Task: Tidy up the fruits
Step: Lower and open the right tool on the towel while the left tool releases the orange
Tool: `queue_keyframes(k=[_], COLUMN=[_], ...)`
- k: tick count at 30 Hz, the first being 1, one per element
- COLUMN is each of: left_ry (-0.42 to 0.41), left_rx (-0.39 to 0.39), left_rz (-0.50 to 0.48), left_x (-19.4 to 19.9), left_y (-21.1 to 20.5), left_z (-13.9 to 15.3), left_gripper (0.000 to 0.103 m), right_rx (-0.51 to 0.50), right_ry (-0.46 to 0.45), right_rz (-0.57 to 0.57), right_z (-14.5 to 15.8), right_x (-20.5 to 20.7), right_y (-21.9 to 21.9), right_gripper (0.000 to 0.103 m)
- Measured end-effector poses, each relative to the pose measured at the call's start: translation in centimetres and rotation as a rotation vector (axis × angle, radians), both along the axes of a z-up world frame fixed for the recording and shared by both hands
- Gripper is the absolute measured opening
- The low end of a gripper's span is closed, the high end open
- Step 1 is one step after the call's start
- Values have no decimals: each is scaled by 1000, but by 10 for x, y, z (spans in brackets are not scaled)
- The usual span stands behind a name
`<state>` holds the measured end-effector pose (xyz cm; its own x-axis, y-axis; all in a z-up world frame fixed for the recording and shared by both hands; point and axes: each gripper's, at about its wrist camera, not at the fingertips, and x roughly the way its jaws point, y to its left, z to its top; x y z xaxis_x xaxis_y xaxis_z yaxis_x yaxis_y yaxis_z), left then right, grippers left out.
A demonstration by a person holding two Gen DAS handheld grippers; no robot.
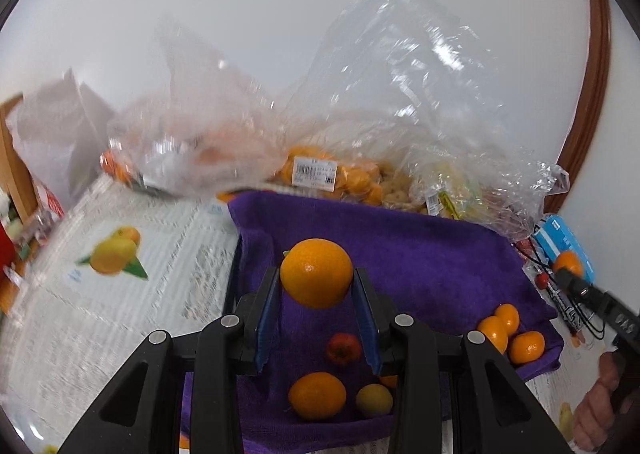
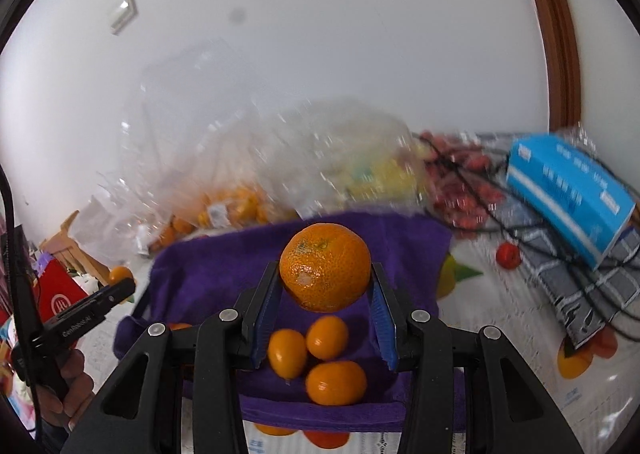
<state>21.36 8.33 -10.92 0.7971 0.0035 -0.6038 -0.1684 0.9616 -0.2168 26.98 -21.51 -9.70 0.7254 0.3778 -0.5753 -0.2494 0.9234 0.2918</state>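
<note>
My left gripper (image 1: 316, 278) is shut on a smooth orange (image 1: 316, 272), held above a purple towel (image 1: 420, 254). On the towel below it lie an orange (image 1: 317, 396), a small red fruit (image 1: 343, 348) and a pale yellow fruit (image 1: 374, 401). Three small mandarins (image 1: 508, 332) sit at the towel's right edge. My right gripper (image 2: 325, 280) is shut on a rough-skinned mandarin (image 2: 325, 272) over the same towel (image 2: 208, 266); three mandarins (image 2: 316, 354) lie under it. Each gripper also shows in the other's view, the right gripper (image 1: 568, 272) and the left gripper (image 2: 120, 282), both carrying fruit.
Clear plastic bags of fruit (image 1: 332, 173) are piled behind the towel against a white wall. A blue box (image 2: 568, 197) and black cables (image 2: 560, 238) lie at the right, with a loose red fruit (image 2: 508, 254). A printed tablecloth (image 1: 120, 254) covers the table. A red carton (image 2: 60, 294) stands left.
</note>
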Motion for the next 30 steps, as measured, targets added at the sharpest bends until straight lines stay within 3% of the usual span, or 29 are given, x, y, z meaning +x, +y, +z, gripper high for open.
queue_keyframes(k=[6, 14, 22, 30], left_ry=[25, 38, 2, 9], left_rx=[-14, -41, -81, -35], left_rz=[10, 11, -1, -19], left_x=[6, 10, 5, 7], left_y=[6, 9, 11, 0], left_z=[-15, -22, -20, -22], left_gripper=[34, 34, 34, 34], right_rx=[-11, -127, -126, -141], right_ry=[105, 84, 100, 80], right_rz=[-17, -4, -2, 10], right_z=[-28, -35, -38, -36], right_x=[15, 11, 13, 10], right_y=[-1, 16, 13, 14], right_gripper=[43, 43, 43, 43])
